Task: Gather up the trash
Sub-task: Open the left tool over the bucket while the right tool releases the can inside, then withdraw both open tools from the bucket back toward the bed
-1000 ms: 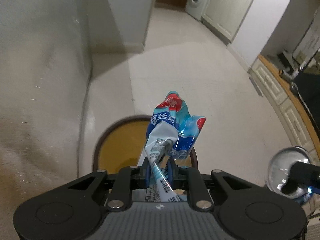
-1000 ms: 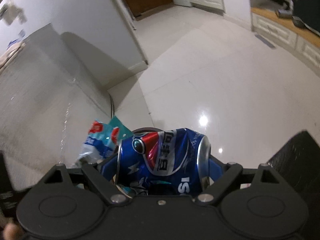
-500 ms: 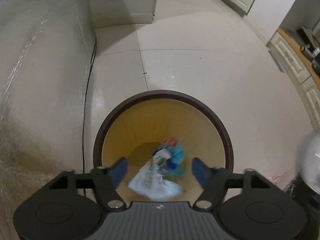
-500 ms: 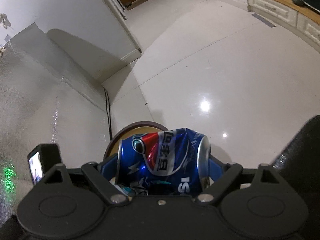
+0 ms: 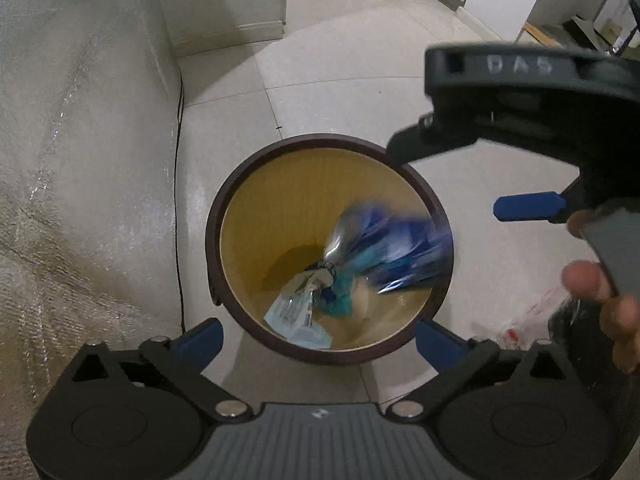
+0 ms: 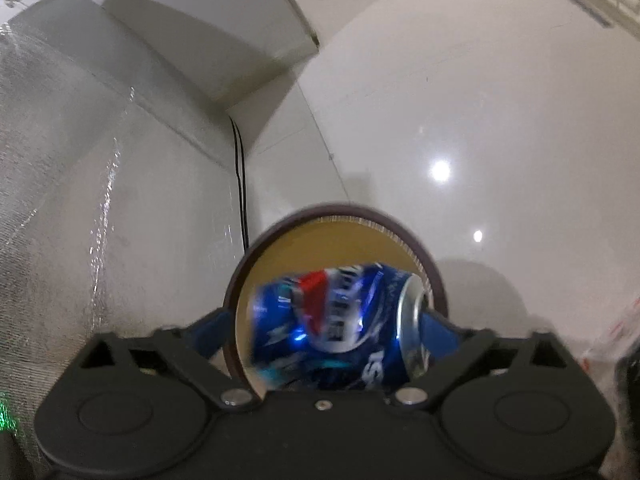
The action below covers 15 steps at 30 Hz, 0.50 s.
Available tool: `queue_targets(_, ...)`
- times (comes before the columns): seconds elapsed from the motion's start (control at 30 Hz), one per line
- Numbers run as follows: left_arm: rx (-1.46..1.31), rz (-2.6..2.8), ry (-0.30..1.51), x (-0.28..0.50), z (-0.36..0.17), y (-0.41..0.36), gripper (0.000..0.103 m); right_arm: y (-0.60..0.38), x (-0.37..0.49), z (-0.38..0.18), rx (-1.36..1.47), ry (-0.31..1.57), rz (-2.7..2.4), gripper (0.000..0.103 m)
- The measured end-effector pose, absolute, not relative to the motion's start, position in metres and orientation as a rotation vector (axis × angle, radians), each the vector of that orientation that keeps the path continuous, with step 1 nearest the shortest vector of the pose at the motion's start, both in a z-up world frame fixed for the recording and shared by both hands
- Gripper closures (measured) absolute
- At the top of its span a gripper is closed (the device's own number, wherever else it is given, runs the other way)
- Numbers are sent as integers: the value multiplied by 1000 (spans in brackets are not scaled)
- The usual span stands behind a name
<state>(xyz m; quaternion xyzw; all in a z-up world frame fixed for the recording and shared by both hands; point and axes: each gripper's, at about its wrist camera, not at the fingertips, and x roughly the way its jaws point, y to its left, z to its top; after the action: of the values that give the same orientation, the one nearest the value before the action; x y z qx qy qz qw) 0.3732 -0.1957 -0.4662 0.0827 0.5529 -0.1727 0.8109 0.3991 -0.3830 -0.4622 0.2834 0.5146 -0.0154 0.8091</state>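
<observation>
A round bin with a dark brown rim (image 5: 224, 208) and yellow inside stands on the floor below both grippers. The crumpled blue and white wrapper (image 5: 304, 304) lies at its bottom. A crushed blue Pepsi can (image 5: 392, 244), blurred, is falling inside the bin. My left gripper (image 5: 318, 338) is open and empty above the bin's near rim. My right gripper (image 6: 320, 324) is open over the bin (image 6: 432, 272); the can (image 6: 336, 320) is blurred between its fingers, loose. The right gripper also shows in the left wrist view (image 5: 520, 120), held by a hand.
A silvery textured wall or appliance side (image 5: 80, 160) runs along the left, with a black cable (image 5: 178, 184) down its edge. Glossy white tiled floor (image 6: 460, 100) lies around the bin. A clear bag with red print (image 5: 524, 316) lies right of the bin.
The right gripper has moved over the bin and opened, letting the can drop. The left gripper, open since half a second ago, has drawn back a little; the wrapper lies in the bin.
</observation>
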Motion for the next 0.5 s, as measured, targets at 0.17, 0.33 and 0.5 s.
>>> queue_targets(0.17,138,-343,1190,369,-460,-188,0,-379,389,-466,520,1144,-26,0)
queue_targets(0.33,117,-321,1178,370,-450,-182,0,-379,375,-467,458,1195,0,0)
queue_targets(0.5,99,-313,1164,365,-439,-176,0,-379,363,-460,432,1199,13,0)
